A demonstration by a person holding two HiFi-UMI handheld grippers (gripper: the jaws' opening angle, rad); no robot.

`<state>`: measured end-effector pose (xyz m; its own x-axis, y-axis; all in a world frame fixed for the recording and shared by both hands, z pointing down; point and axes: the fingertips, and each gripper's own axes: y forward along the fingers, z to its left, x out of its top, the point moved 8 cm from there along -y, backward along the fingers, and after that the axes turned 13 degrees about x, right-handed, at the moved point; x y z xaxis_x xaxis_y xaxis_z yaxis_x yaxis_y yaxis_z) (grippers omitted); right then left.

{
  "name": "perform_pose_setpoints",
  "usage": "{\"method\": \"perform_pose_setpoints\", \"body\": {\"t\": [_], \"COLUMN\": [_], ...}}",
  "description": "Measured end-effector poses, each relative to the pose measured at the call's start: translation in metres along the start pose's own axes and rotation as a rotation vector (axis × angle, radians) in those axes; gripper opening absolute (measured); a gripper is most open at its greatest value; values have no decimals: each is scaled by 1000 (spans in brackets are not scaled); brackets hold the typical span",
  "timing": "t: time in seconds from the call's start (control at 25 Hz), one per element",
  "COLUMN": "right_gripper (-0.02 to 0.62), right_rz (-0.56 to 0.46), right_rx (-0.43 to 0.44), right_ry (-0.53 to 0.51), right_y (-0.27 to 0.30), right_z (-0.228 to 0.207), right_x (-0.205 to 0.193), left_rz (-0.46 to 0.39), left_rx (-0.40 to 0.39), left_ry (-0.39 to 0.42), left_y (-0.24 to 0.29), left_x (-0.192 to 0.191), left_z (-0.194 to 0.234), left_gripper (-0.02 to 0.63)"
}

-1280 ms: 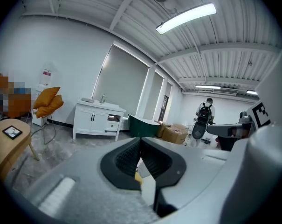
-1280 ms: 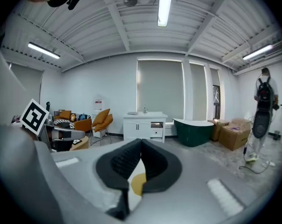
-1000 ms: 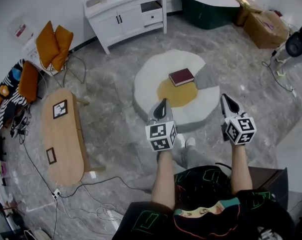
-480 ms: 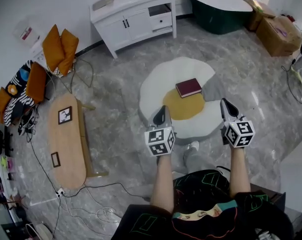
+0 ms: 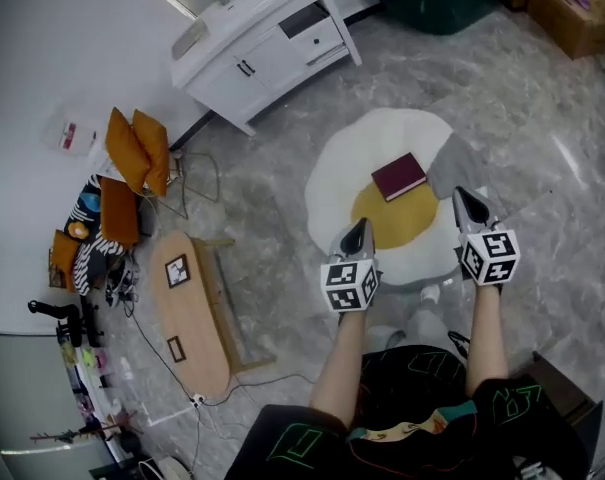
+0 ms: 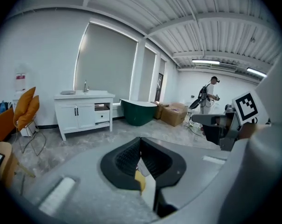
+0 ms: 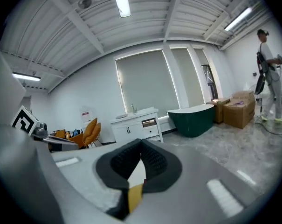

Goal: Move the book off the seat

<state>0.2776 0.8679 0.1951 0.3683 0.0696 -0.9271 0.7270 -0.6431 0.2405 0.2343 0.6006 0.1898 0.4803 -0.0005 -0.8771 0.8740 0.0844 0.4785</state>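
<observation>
Evidently at the approach step, with nothing grasped yet: holds the left gripper (image 5: 358, 230) and the right gripper (image 5: 469, 204) side by side over the near edge of the egg-shaped seat (image 5: 328, 182), each with its jaws pressed together and nothing caught between them. Leaves the maroon book (image 5: 399, 176) lying flat on the far part of the seat, across the border of the yellow middle and the white rim, just beside a grey patch (image 5: 450, 160) and well apart from both grippers. Calls next, by this reading, for a reach forward and down toward the book, and for spreading one pair of jaws before arrival, since shut tips can only nudge. Looks best to come in low at a free edge, slip one jaw under the cover and close across the thickness, because lies flat and offers no upright side to pinch. Then remains to lift clear and set down on the marble floor (image 5: 272, 208) beside the seat. Risks pushing the book along the soft surface instead of catching it if brought in too shallow
</observation>
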Motion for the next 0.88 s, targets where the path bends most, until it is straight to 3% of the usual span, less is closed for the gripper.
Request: {"method": "perform_pose_setpoints", "body": {"t": [0.24,0.52,0.68,0.88], "right_gripper": [2,2,2,2], "right_rz": [38,141,210,301], "right_rx": [20,28,52,79], "right_ry": [7,31,47,84], "right_y": [11,4,29,54], "right_z": [-42,-71,-86,-87], "right_x": [-18,-50,-56,-105], "left_rz": [53,130,194,267], "left_rx": [-24,-37,-26,-5], "left_ry": [-18,-65,-100,-140], "left_y": [47,73,94,111], "left_x": [-2,-34,-46,-99], "left_z": [-31,-53,-47,-27], "left_gripper": [6,6,6,6]}}
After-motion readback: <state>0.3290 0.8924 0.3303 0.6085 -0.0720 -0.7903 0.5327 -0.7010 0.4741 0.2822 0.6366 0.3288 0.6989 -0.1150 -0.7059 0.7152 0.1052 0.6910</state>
